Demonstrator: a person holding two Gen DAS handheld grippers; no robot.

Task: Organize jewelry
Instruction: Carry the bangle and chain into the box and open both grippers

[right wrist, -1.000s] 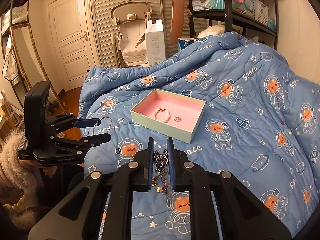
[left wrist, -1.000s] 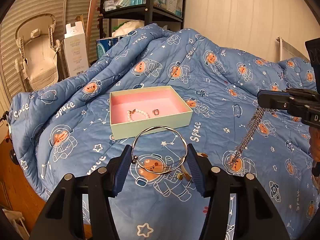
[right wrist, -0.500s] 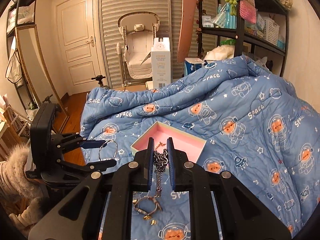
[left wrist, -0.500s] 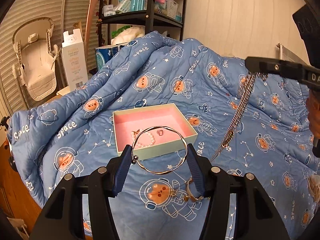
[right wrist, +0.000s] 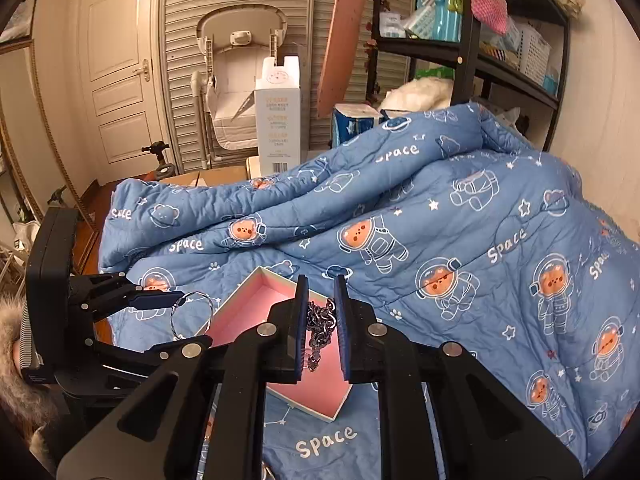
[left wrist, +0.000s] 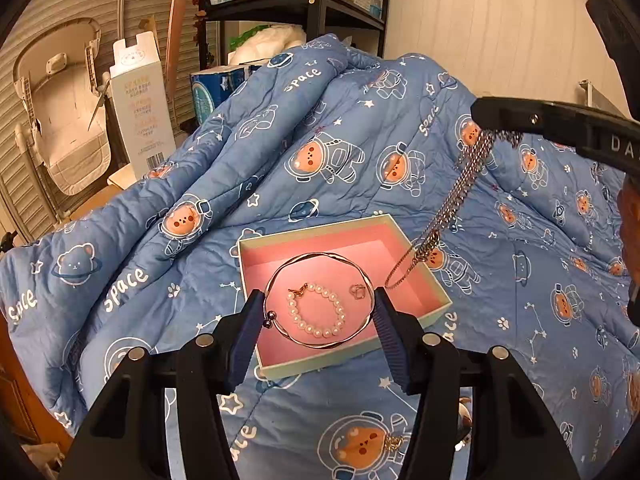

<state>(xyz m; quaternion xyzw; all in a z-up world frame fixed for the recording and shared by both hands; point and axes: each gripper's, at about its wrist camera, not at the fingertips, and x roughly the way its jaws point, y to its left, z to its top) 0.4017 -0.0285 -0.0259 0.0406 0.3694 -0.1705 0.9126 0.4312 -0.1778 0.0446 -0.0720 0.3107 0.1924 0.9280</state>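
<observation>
Surface: a bed under a blue quilt (left wrist: 312, 168) printed with astronaut bears and the word "space", rumpled into long folds.

Room, left to right in the right wrist view: a panelled white door (right wrist: 120, 68), slatted shutters, a folded baby chair (right wrist: 240, 80), a tall white carton (right wrist: 278, 116), then a black shelf unit (right wrist: 472, 56) loaded with baskets and bottles against a cream wall.

On the quilt sits an open box (left wrist: 436, 296), pale green outside, pink inside. In it lie a pearl bracelet (left wrist: 316, 312) and a small ring (left wrist: 357, 290), apart from each other.

Left gripper (left wrist: 320, 320): pads half spread and pinching a thin metal bangle (left wrist: 320, 300) by its two sides, held in the air above the box.

Right gripper (right wrist: 320, 320): pads pressed nearly together on a bunched metal chain (right wrist: 320, 320). In the left wrist view the chain hangs in a long strand, its lower end over the right part of the box; whether it touches the box floor cannot be told.

Hard to make out: small gold pieces (left wrist: 394, 442) on the quilt below the left gripper, partly hidden by the fingers. The far left edge of the right wrist view shows a furry cuff (right wrist: 16, 360), cut off by the lens rim.
</observation>
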